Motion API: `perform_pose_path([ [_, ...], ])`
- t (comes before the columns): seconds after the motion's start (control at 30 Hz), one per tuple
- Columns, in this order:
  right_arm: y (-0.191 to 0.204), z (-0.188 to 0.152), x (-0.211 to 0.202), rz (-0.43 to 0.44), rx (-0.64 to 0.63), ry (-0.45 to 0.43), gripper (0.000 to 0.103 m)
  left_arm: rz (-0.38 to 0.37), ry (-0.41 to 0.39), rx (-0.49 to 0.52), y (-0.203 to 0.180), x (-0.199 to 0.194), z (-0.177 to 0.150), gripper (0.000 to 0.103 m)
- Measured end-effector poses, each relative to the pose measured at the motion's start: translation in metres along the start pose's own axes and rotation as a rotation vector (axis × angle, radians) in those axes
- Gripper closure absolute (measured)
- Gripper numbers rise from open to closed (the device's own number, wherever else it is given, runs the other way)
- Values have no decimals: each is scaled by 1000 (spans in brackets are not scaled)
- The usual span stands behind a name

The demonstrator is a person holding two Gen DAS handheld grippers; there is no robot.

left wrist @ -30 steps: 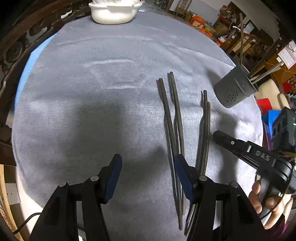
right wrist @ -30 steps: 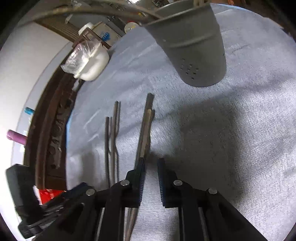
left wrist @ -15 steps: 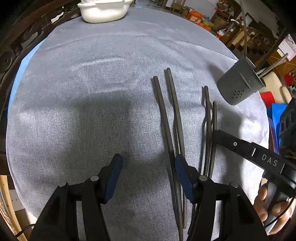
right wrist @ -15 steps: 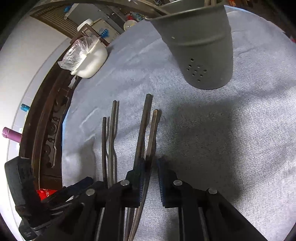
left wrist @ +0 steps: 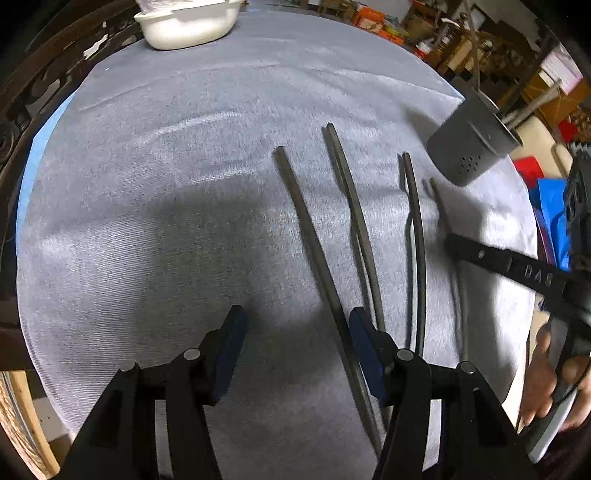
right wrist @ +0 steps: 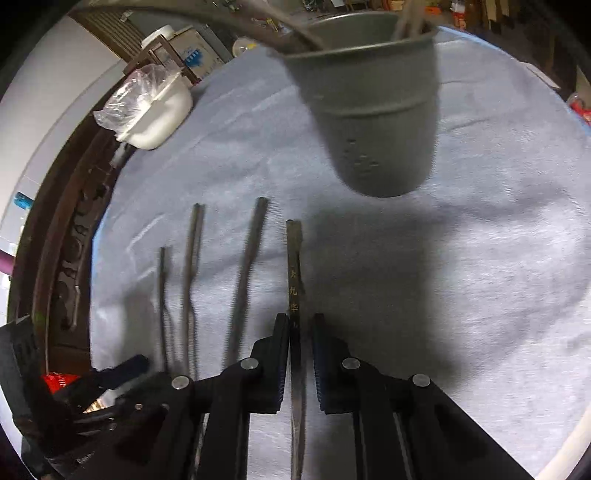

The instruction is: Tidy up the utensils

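Observation:
Several dark chopsticks lie side by side on the grey tablecloth (left wrist: 147, 221). My left gripper (left wrist: 295, 332) is open and empty; its right finger sits next to the leftmost chopstick (left wrist: 317, 266). My right gripper (right wrist: 299, 332) is nearly shut, its blue pads on either side of a chopstick with gold characters (right wrist: 294, 280); I cannot tell if the pads grip it. The other chopsticks (right wrist: 243, 280) lie to its left. A grey utensil holder (right wrist: 373, 122) with utensils in it stands ahead, and shows at the right in the left wrist view (left wrist: 472, 147).
A white dish (left wrist: 188, 22) with plastic wrap sits at the table's far edge, also in the right wrist view (right wrist: 155, 114). A dark carved wooden rim (right wrist: 62, 266) borders the table on the left. Cluttered shelves and furniture lie beyond the table.
My right gripper has shifted left so one chopstick now lies between its pads; that chopstick has separated from its pair. The left gripper drew nearer the table and the chopsticks spread apart.

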State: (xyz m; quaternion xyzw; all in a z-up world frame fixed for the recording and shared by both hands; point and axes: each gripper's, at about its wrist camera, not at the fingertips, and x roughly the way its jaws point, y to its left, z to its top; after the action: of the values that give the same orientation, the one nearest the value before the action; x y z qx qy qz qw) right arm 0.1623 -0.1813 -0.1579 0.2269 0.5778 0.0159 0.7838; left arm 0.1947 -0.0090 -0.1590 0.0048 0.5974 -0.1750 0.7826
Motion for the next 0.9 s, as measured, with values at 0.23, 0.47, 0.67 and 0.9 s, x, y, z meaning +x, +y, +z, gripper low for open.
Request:
perform_pose_path([
  [0.23, -13, 11, 2, 45, 79, 59, 86, -56, 47, -80, 23, -8, 11, 43],
  [0.47, -7, 26, 5, -10, 78, 41, 85, -58, 42, -120, 25, -13, 36, 43],
  [0.67, 8, 29, 8, -72, 18, 22, 86, -49, 80, -177, 26, -1, 58, 43],
  [0.9, 16, 23, 8, -106, -50, 1, 93, -42, 119, -217, 20, 17, 69, 48],
])
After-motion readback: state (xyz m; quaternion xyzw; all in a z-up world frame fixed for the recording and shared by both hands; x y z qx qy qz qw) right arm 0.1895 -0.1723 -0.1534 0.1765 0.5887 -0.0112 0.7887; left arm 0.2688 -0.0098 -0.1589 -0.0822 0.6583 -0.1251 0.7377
